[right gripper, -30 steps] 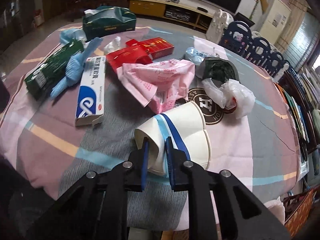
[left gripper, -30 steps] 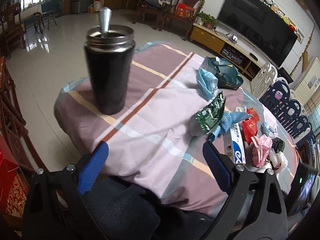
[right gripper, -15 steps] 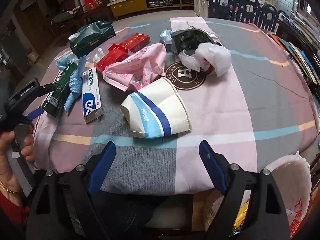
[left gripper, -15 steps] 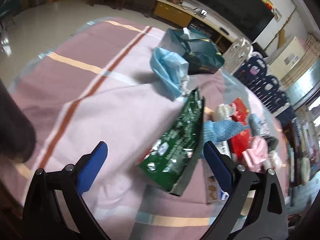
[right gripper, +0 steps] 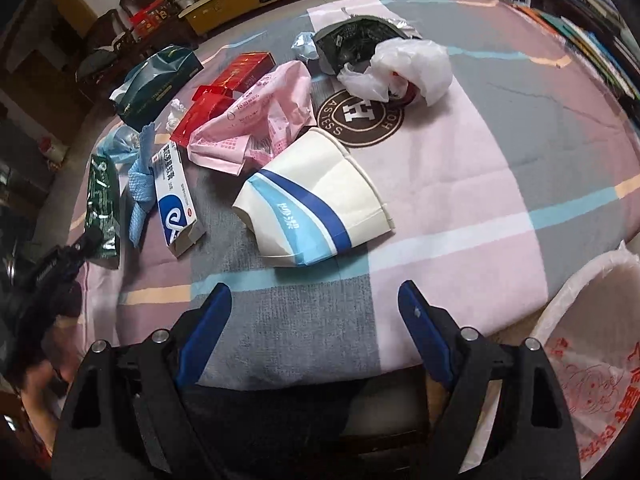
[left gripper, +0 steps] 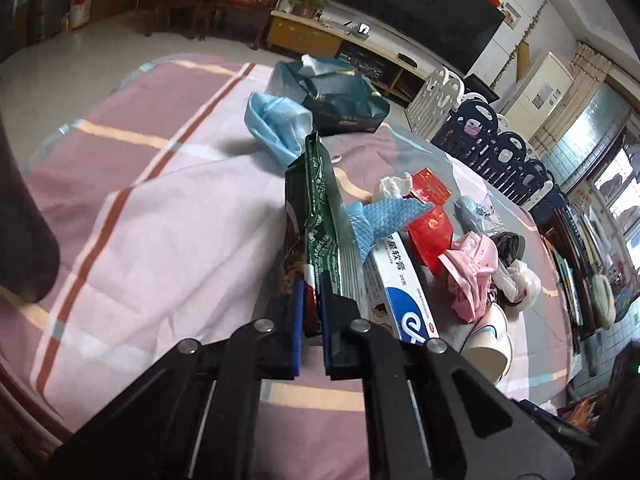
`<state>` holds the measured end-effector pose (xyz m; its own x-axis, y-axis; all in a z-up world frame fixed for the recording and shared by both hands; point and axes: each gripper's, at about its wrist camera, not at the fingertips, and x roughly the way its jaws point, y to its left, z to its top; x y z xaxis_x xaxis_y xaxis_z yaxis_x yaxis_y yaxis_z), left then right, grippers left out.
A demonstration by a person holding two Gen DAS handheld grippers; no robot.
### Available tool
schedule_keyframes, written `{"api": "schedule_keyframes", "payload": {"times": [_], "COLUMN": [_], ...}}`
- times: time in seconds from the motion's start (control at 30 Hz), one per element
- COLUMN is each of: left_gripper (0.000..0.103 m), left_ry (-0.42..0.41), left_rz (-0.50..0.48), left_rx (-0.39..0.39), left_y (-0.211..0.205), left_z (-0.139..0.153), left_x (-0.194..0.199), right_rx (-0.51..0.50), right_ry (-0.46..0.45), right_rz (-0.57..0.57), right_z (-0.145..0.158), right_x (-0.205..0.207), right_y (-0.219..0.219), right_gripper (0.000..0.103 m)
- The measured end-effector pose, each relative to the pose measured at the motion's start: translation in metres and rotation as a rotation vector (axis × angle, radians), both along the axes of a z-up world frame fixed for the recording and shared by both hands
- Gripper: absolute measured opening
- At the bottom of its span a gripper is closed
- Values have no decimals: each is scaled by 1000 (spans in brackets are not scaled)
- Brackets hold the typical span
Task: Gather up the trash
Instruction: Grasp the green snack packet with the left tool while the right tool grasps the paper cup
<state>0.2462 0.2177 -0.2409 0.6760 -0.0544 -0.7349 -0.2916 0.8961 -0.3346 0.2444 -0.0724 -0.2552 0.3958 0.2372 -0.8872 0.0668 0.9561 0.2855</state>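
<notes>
The striped tablecloth (right gripper: 460, 184) was strewn with litter. At its left edge my left tongs (left gripper: 311, 300) had just clenched on the green foil packet (left gripper: 320, 216); I judged a firm pinch and straight lift best, clear of the toothpaste box (left gripper: 404, 300). My right tongs (right gripper: 316, 312) hung released over the crushed paper cup (right gripper: 312, 208), beside the lined bin (right gripper: 592, 340).

Checked tablecloth (right gripper: 460, 184) — television (left gripper: 412, 4), stacked chairs (left gripper: 492, 136).
</notes>
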Motion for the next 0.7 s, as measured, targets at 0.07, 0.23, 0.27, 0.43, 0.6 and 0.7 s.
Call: {"api": "schedule_keyframes", "payload": {"times": [0.07,0.23,0.27,0.43,0.6,0.7], "left_gripper": [9,9,9,9,9,9], "left_ry": [-30,-28,-26,-8,4,13], "left_rz": [4,38,39,17,28,36], "left_rx": [2,-20,-16,14,-13,-27], "left_y": [0,5,5,-2,3,6], "left_z": [7,10,10,6,1,-2], "left_x": [-10,-30,-32,-27,-26,-25], "right_rx": [65,-30,-80,-228,-392,-386], "right_ry": [42,-36,-55,-107,-164,-185], "right_rz": [-57,-181,-157,-50,91,152], "right_z": [-5,8,10,11,4,5], "right_x": [9,22,26,40,41,35], "right_y": [-1,3,11,46,79,86], "right_gripper": [84,84,84,78,28,28]}}
